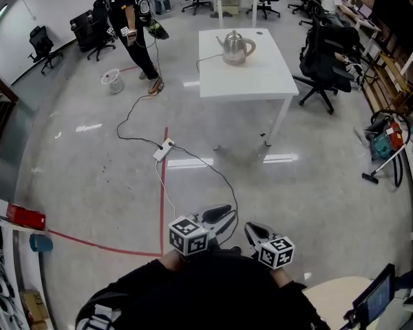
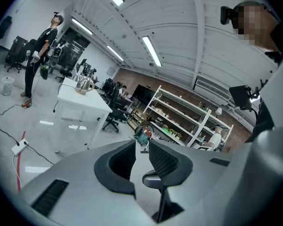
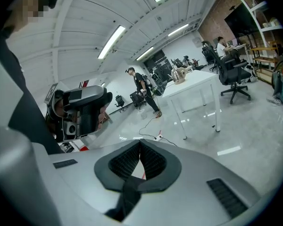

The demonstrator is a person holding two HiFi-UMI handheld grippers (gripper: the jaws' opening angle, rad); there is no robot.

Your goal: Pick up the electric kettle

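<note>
The steel electric kettle (image 1: 235, 47) stands on the far side of a white table (image 1: 251, 81), well ahead of me across the floor. It also shows small on the table in the left gripper view (image 2: 85, 84) and the right gripper view (image 3: 178, 74). Both grippers are held close to my body at the bottom of the head view, far from the kettle. My left gripper (image 1: 225, 214) (image 2: 141, 142) has a narrow gap between its pads and holds nothing. My right gripper (image 1: 250, 228) (image 3: 140, 143) is shut and empty, its tips touching.
A power strip (image 1: 164, 149) and its black cable lie on the grey floor between me and the table, beside a red tape line (image 1: 163, 205). A person (image 1: 134, 26) stands at the far left near a white bin (image 1: 111, 80). Office chairs (image 1: 323, 60) crowd the table's right side.
</note>
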